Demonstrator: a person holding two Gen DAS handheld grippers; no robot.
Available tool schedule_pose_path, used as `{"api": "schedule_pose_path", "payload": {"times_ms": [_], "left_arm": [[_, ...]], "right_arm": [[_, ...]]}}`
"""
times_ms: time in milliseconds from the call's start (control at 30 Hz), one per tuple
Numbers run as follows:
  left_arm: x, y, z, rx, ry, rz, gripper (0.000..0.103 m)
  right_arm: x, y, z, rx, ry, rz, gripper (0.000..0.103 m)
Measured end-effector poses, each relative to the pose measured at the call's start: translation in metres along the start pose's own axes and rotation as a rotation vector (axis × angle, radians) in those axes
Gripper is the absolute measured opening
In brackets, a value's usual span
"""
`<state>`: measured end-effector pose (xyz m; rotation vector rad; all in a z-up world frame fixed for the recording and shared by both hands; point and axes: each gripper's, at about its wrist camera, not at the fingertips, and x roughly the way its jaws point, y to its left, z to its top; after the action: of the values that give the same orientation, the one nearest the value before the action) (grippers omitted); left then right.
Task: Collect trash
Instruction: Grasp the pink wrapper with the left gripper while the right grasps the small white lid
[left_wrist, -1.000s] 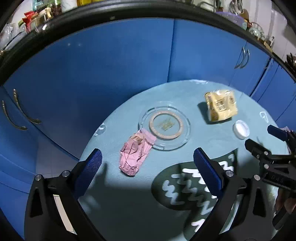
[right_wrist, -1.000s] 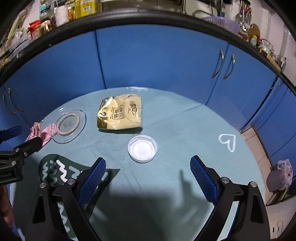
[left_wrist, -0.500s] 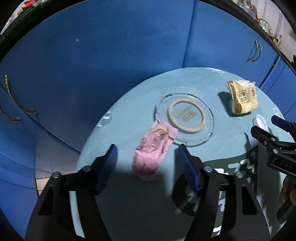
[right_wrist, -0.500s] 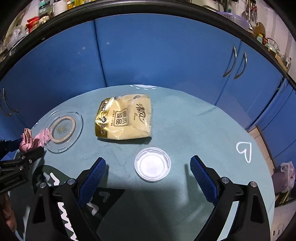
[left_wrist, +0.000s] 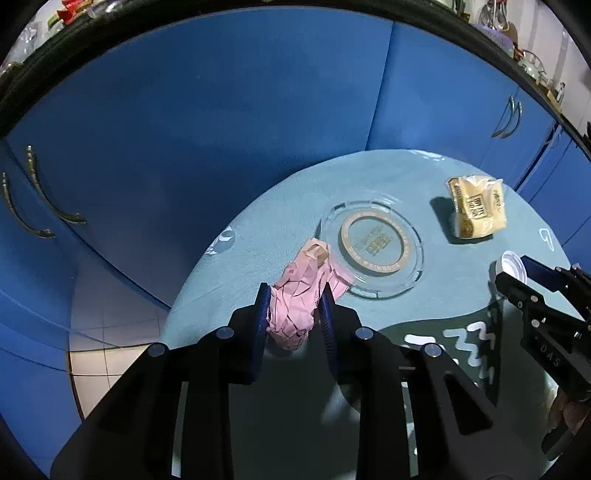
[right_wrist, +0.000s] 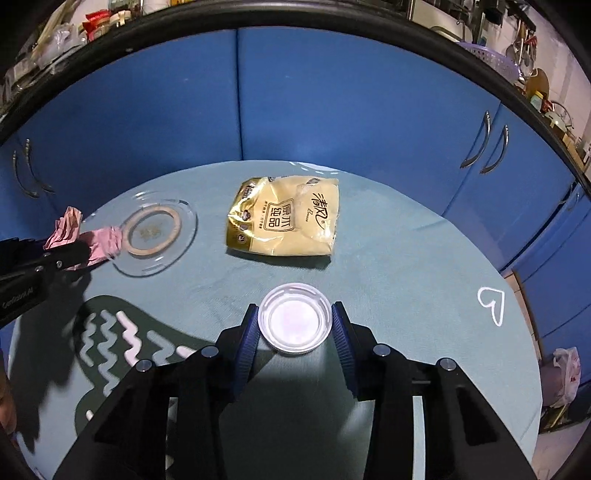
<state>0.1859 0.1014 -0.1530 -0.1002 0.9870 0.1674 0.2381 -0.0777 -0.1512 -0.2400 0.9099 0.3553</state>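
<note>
A crumpled pink paper lies on the teal tablecloth beside a glass dish. My left gripper has its jaws closing, and both blue pads press on the paper's sides. The right wrist view shows the same paper in the left gripper at the far left. A round white lid sits near the table's front, and my right gripper is closing with its pads against the lid's rim. A yellow snack packet lies flat behind the lid.
A clear glass dish with a tan ring stands left of the packet. Blue cabinet doors curve round behind the round table. A plastic bag sits on the floor at the right. A person's hand holds the right gripper.
Both grippers went from wide open to closed around their objects: the left round the pink paper, the right round the white lid. Each came closer to its object.
</note>
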Motion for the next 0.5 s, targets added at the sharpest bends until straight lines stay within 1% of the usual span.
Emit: {"api": "schedule_pose_path", "payload": {"times_ms": [167,333,500], "left_arm": [[-0.021,-0.004,-0.001,0.004,-0.033,-0.003,0.025],[-0.051,-0.01,-0.001,0.01,-0.078,-0.012,0.025],[-0.079,-0.029,-0.002,0.038,-0.12,-0.031,0.025]], "right_arm": [[-0.023,-0.004,-0.004,0.012,-0.024,-0.006,0.039],[-0.049,-0.008,-0.005,0.017,-0.064,-0.017,0.039],[-0.079,-0.017,-0.013,0.028,-0.105,-0.031,0.039]]}}
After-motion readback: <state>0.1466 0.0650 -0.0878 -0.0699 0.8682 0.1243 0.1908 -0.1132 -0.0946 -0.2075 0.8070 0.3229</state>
